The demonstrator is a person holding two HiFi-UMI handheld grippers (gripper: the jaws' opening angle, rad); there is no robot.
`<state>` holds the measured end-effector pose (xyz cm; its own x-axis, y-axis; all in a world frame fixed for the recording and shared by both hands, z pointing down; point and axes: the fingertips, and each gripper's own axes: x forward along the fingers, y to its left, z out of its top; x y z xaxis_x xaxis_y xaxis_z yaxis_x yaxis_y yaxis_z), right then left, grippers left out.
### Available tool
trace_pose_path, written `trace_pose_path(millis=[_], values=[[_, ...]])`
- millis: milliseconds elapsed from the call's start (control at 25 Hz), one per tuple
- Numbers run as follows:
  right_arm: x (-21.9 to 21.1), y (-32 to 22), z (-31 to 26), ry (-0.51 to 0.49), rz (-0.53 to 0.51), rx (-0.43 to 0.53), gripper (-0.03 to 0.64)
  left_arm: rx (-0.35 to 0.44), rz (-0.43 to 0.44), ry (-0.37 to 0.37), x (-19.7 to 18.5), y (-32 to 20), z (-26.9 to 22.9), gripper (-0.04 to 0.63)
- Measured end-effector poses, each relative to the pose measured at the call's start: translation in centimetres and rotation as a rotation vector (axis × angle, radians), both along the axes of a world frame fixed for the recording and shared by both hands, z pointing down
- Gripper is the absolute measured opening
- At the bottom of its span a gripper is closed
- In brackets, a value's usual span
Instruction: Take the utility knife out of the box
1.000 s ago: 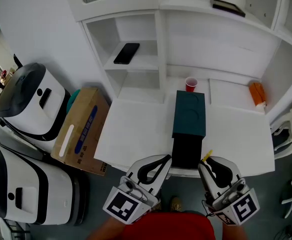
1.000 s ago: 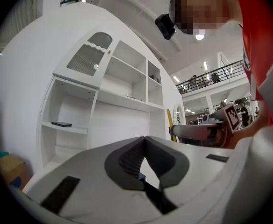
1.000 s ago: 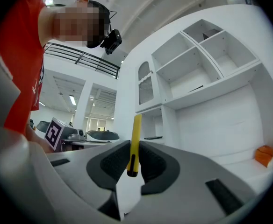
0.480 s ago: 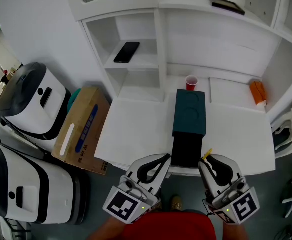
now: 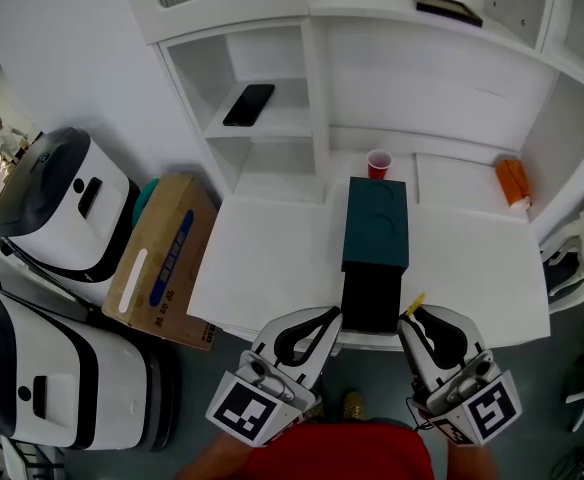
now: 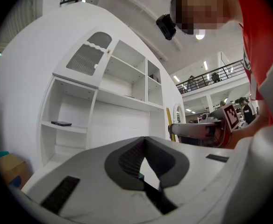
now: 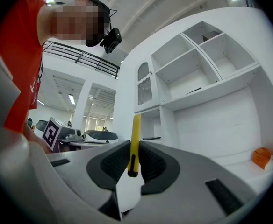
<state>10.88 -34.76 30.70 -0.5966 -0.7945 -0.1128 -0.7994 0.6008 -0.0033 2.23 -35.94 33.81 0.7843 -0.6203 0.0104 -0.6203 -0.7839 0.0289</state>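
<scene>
A teal box [image 5: 377,223] lies on the white table [image 5: 272,258], with its black inner tray [image 5: 371,298] slid out toward the front edge. My right gripper [image 5: 413,317] hovers just off that edge, to the right of the tray, and is shut on a yellow utility knife [image 5: 413,305]. In the right gripper view the knife [image 7: 134,139] stands upright, pinched between the dark pads [image 7: 114,164]. My left gripper [image 5: 321,318] is to the left of the tray, shut with nothing in it. In the left gripper view its tips meet [image 6: 144,138].
A red cup [image 5: 378,163] stands behind the box, and an orange object [image 5: 512,181] lies at the right end of the counter. A dark phone [image 5: 248,104] lies on the left shelf. A cardboard box [image 5: 160,258] and white machines [image 5: 57,203] stand on the floor at left.
</scene>
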Motion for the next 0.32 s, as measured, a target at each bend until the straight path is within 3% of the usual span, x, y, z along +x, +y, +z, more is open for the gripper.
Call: trace_pose_path(millis=[320], values=[[0.39,0.16,-0.02,-0.003,0.001,-0.003,0.075,0.006,0.004,-0.001,0.22,0.29,-0.05,0.014]])
